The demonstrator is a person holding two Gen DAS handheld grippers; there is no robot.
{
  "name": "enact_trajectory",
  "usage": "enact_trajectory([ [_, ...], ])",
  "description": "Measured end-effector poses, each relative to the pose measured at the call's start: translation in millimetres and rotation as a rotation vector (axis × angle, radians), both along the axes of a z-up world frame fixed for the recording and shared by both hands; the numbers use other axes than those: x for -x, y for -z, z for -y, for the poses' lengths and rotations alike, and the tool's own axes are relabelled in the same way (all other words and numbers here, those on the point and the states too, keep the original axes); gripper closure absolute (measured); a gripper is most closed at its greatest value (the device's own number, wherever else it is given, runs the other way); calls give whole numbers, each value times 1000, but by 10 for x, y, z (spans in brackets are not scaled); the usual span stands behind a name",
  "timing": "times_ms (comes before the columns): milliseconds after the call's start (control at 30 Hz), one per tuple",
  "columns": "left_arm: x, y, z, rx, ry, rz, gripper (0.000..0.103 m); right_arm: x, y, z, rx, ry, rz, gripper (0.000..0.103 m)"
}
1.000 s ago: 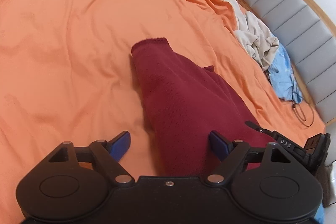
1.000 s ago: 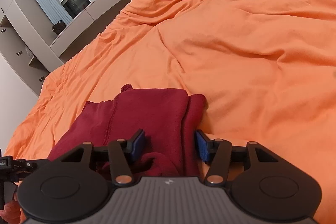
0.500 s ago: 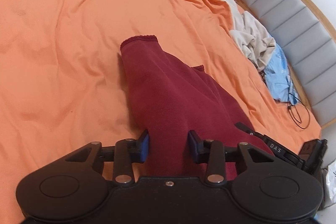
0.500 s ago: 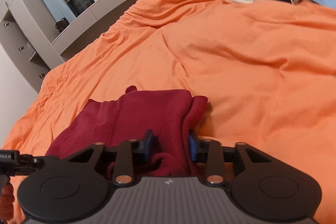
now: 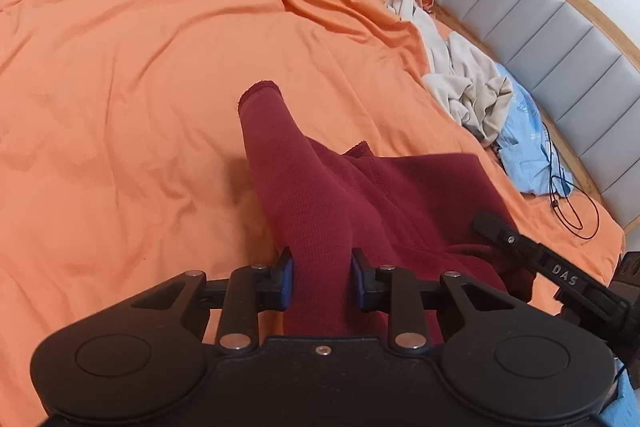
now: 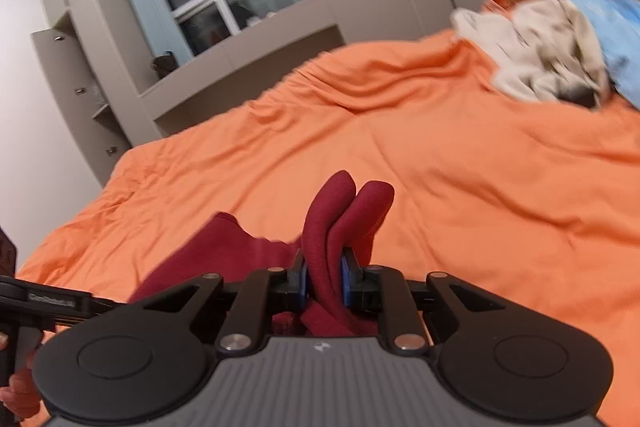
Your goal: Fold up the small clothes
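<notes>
Left wrist view showed the left gripper [image 5: 321, 279] nearly closed, pinching the near end of the maroon garment [image 5: 360, 195], which trailed away over the orange duvet [image 5: 120, 87]. The right gripper [image 6: 323, 283] clamped 2 bunched folds. Risk, as I judged it: thick, loosely gathered fabric could slip out or sag unevenly during a lift, spoiling the fold. Farther right lay the beige and blue clothes pile [image 5: 476, 95].
</notes>
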State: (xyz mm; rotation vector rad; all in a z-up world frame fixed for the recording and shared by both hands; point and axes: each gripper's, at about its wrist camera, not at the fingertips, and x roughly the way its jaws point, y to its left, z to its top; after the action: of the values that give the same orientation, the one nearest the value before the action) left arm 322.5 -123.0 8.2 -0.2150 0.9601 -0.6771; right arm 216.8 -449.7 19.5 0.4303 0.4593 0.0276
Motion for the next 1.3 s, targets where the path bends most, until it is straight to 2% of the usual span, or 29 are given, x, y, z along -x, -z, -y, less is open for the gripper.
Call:
enact_trajectory([
  [267, -175, -276, -388, -41, -66, 73, 73, -362, -265, -482, 17, -93, 69, 85],
  [433, -318, -452, -727, -119, -145, 149, 73, -769, -248, -838, -16, -157, 73, 85],
  [533, -418, -474, -883, -165, -188, 178, 73, -994, -196, -1090, 8, -185, 72, 85],
  [667, -532, -355, -1001, -220, -226, 187, 73, -1216, -31, -1301, 22, -205, 28, 85],
  [767, -589, -152, -1032, -239, -225, 154, 73, -1277, 144, -1369, 41, -196, -30, 85],
  [933, -635, 161, -1054, -280, -212, 128, 71, -1272, 399, -1259, 23, -150, -104, 85],
  [1133, -662, 234, -1059, -307, -206, 130, 68, -1280, 509, -1250, 45, -136, -140, 83],
  [1300, -657, 245, -1055, -310, -214, 124, 63, -1307, 529, -1277, 71, -116, -160, 75],
])
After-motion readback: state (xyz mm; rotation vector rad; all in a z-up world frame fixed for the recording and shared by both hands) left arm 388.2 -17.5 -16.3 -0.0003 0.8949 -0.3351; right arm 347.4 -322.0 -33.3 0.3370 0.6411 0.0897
